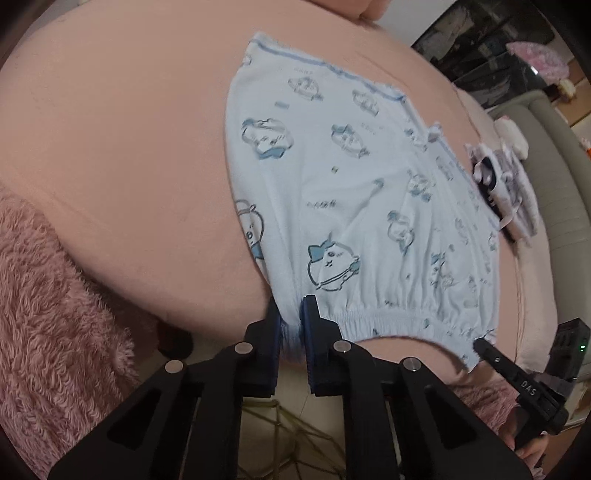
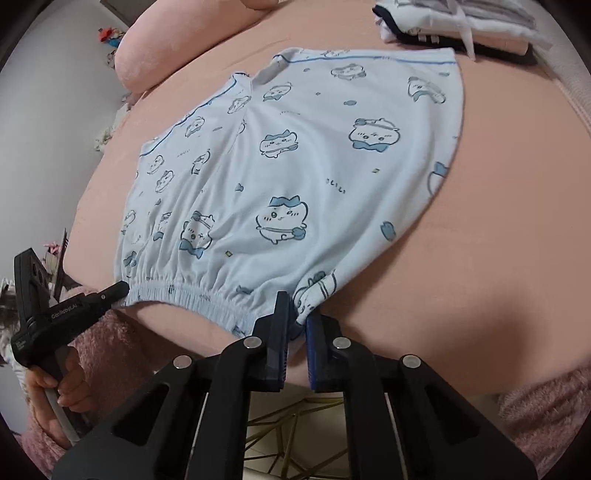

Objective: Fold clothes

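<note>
Bed sheet (image 1: 129, 155): a plain pink surface spread ahead of and to both sides of both grippers, bearing everything else.
Shorts (image 1: 332, 192): pale blue with a blue cartoon-animal print, lying flat on the sheet ahead of both grippers, elastic waistband nearest them and the two blue-trimmed leg hems at the far end.
Fuzzy blanket (image 1: 48, 295): pink pile along the near edge of the bed, below and to the left of the left gripper; it also showed below the right gripper on both sides.
Folded pile (image 2: 461, 22): white and dark garments stacked on the sheet beyond the far end of the shorts, ahead and to the right of the right gripper.
Left gripper (image 1: 291, 325): blue pads clamped on the bunched left corner of the waistband.
Right gripper (image 2: 300, 317): pads pressed on the right corner of the waistband, a fold of printed cloth pinched between them.
Hand (image 2: 55, 391): wrapped around the left gripper's handle, seen at the lower left from the right wrist camera.
Waistband: stretched between the two grippers, sagging slightly in the middle.
</note>
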Tool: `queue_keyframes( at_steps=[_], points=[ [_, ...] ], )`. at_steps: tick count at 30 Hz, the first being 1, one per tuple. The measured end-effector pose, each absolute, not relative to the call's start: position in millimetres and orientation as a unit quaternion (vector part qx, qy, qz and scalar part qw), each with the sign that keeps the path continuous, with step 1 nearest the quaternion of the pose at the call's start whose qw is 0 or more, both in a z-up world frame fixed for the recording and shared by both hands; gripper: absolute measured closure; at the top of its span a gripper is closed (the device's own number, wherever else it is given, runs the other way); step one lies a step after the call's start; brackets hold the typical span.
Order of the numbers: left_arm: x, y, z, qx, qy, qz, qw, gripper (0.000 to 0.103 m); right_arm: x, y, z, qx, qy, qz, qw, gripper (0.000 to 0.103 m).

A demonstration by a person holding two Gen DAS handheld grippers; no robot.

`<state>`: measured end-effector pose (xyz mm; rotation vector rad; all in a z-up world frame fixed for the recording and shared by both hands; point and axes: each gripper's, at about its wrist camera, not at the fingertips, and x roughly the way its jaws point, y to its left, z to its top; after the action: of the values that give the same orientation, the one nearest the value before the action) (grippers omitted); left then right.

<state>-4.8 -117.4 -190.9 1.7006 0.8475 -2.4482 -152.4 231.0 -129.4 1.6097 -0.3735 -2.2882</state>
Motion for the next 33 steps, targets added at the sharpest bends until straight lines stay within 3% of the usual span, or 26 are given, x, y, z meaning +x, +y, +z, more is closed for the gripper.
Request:
queue_keyframes(
  at_steps=[3, 5, 8, 13, 18, 19, 20, 26, 33],
  points=[
    [-4, -126, -191, 0.554, 0.296, -0.778, 0.018, 0.083, -151, 231, -136, 0.580, -0.113, -0.794, 0.144, 0.095],
    [-5, -138, -182, 0.535, 0.319, -0.782, 0.014, 0.068, -152, 234, -139, 0.586, -0.120, -0.789, 0.142, 0.095],
    [-17, -157, -169, 0.510, 0.307, -0.803, 0.026, 0.063, -154, 238, -129, 0.569, -0.124, -0.802, 0.135, 0.082],
    [-58, -177, -187, 0.530, 0.304, -0.791, 0.001, 0.063, -172, 255, -116, 0.541, -0.119, -0.828, 0.092, 0.070],
    [-68, -155, -197, 0.527, 0.238, -0.816, -0.004, 0.065, -197, 272, -132, 0.553, -0.120, -0.823, 0.055, 0.070],
    [-68, -149, -195, 0.528, 0.210, -0.823, 0.007, 0.071, -199, 271, -136, 0.556, -0.119, -0.821, 0.054, 0.069],
    [-66, -151, -193, 0.527, 0.206, -0.824, 0.014, 0.074, -201, 269, -138, 0.558, -0.108, -0.821, 0.052, 0.069],
    [-55, -160, -184, 0.521, 0.190, -0.830, 0.059, 0.072, -194, 252, -135, 0.550, -0.008, -0.835, -0.002, 0.069],
    [-59, -158, -161, 0.489, 0.197, -0.850, 0.005, 0.072, -208, 292, -112, 0.529, -0.088, -0.844, -0.005, 0.066]
  ],
)
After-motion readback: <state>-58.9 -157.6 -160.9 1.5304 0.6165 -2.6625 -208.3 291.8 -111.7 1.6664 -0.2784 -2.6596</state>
